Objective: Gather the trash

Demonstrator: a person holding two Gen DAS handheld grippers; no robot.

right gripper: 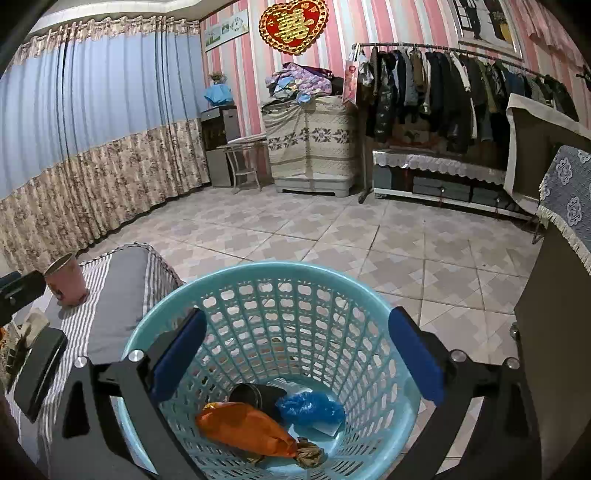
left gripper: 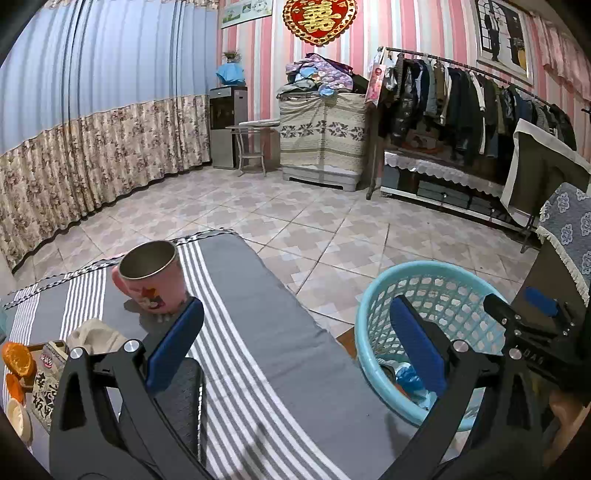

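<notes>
While jaws gape, trash [right gripper: 247,428] lies below right hand-held gripper [right gripper: 297,354].

The left hand-held gripper [left gripper: 295,354] is wide open and empty. The right hand-held gripper [right gripper: 295,354] is wide open and empty too, tipped down a bit.

Pink-and-white striped wall [left gripper: 258,55] with red-gold heart ornament [left gripper: 319,20] and framed picture [left gripper: 504,35]. Left side covered by blue curtain [left gripper: 103,59] with floral lower band. Floor [left gripper: 314,218] of patterned beige-pink tiles. Clothes rack [left gripper: 476,99] full of dark jackets at right, low cabinet [left gripper: 439,173] with lace cover beneath. Cloth-draped unit [left gripper: 323,136] piled with fabric, grey water dispenser [left gripper: 227,125] in corner.
</notes>
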